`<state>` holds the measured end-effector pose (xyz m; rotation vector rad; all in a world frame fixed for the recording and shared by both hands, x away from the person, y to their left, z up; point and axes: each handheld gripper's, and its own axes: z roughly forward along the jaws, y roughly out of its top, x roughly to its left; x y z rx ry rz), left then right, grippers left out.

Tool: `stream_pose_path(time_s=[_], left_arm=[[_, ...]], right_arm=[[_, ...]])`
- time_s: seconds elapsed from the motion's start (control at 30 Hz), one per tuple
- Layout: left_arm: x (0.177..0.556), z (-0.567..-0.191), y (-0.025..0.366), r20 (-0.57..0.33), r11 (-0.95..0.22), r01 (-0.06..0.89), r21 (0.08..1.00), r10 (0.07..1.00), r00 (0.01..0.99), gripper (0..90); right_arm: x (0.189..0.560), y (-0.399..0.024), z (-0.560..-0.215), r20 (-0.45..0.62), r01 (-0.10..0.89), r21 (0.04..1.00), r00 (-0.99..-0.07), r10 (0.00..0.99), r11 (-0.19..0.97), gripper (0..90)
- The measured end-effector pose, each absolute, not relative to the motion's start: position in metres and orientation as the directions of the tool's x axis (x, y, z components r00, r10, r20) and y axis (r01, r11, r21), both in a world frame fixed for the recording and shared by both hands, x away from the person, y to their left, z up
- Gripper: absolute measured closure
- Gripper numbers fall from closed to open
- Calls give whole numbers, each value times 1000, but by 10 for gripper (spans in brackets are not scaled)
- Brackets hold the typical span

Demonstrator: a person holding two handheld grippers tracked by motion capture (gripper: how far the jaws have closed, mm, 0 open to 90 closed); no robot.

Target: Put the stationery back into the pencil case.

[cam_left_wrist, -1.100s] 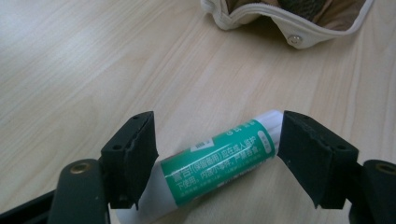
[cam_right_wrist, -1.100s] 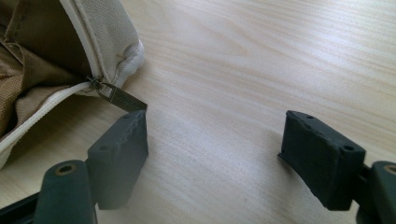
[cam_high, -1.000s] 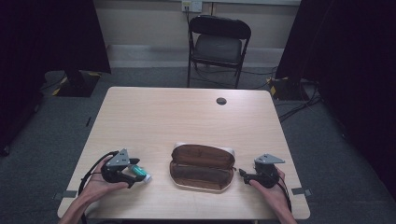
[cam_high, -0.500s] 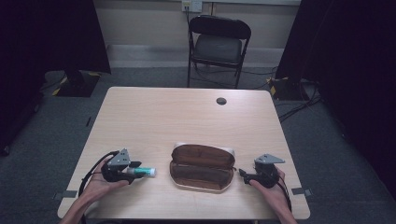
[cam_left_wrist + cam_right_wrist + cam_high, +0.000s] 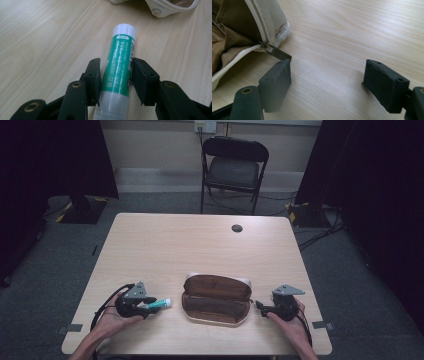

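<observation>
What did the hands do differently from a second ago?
The left gripper has just been closing its jaws around the green glue stick, which now sits between its pads. The right gripper stayed open beside the zipper pull, and the open pencil case did not move.

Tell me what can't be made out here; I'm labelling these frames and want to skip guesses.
- Glue stick: its near end is cut off by the left gripper view's bottom edge; the label print is too small to read.
- Pencil case: its inside is dark and too small in the high view; the right gripper view's left edge crops it.
- Small dark disc on the table: too small to identify.
</observation>
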<state>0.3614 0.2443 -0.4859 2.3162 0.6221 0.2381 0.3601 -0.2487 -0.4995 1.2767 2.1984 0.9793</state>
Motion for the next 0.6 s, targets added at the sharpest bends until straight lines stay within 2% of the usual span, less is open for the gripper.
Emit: stream_pose_path(time_s=[0.13,0.23,0.37,0.6], left_arm=[[361,-488,242,-16,-621,380,686,509,860,600],[359,-488,242,-20,-612,385,690,516,856,652],[359,-487,242,-19,-619,388,683,515,857,656],[364,-488,247,-81,-576,437,691,539,838,659]], right_arm=[[360,-249,-500,-6,578,746,-493,870,333,211],[360,-249,-500,-7,577,746,-493,870,333,211],[360,-249,-500,-6,577,746,-494,870,333,211],[361,-249,-500,-7,576,746,-496,868,335,210]])
